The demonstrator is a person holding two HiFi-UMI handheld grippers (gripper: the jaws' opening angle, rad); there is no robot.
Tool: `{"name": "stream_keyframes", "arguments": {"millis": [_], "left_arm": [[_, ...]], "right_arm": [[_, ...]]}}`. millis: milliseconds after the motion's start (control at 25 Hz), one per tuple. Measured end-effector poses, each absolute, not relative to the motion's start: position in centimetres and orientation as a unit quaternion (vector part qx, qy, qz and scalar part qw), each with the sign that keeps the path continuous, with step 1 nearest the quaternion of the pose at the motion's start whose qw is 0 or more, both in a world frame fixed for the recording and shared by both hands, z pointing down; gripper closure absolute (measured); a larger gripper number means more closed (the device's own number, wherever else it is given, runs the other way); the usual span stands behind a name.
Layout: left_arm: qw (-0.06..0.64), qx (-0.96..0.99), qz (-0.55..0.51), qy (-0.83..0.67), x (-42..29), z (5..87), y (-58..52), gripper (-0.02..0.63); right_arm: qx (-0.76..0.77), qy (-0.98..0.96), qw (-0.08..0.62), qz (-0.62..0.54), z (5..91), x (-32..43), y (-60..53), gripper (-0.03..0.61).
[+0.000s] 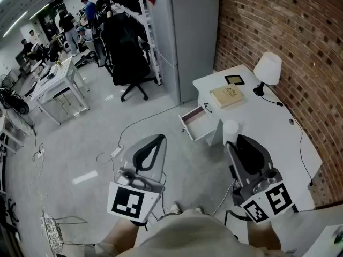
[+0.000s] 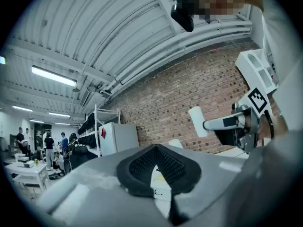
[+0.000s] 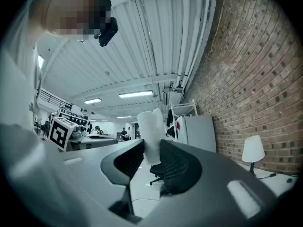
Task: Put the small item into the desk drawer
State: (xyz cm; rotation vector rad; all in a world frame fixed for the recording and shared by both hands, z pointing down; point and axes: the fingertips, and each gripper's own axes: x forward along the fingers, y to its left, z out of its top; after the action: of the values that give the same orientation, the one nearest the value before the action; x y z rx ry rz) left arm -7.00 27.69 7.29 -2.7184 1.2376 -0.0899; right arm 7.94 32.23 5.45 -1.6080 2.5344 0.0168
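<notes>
My right gripper [image 1: 231,141] is shut on a small white cylinder [image 1: 230,129], held upright in the air at the white desk's [image 1: 268,133] left edge. The right gripper view shows the cylinder [image 3: 150,135] standing between the two dark pads [image 3: 124,161]. The desk drawer [image 1: 194,123] stands pulled out and looks empty, just left of and beyond the cylinder. My left gripper [image 1: 156,140] hovers over the floor, left of the drawer, shut with nothing in it. In the left gripper view its tips [image 2: 156,148] meet, and the cylinder [image 2: 196,121] shows at the right.
On the desk are a white lamp [image 1: 267,69], a tan book [image 1: 227,96] and a small black frame [image 1: 234,80]. A brick wall [image 1: 278,31] runs behind it. A tall grey cabinet [image 1: 187,36] and a black office chair [image 1: 128,58] stand further back; cables lie on the floor.
</notes>
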Motion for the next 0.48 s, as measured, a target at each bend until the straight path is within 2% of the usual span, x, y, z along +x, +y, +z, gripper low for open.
{"name": "stream_keyframes", "arguments": {"millis": [480], "left_arm": [[0.062,-0.905,-0.040,0.418,-4.3,8.4,28.2,0.611]], "right_arm": [[-0.521,0.850,0.079,-0.020,6.5,10.6,32.3,0.465]]}}
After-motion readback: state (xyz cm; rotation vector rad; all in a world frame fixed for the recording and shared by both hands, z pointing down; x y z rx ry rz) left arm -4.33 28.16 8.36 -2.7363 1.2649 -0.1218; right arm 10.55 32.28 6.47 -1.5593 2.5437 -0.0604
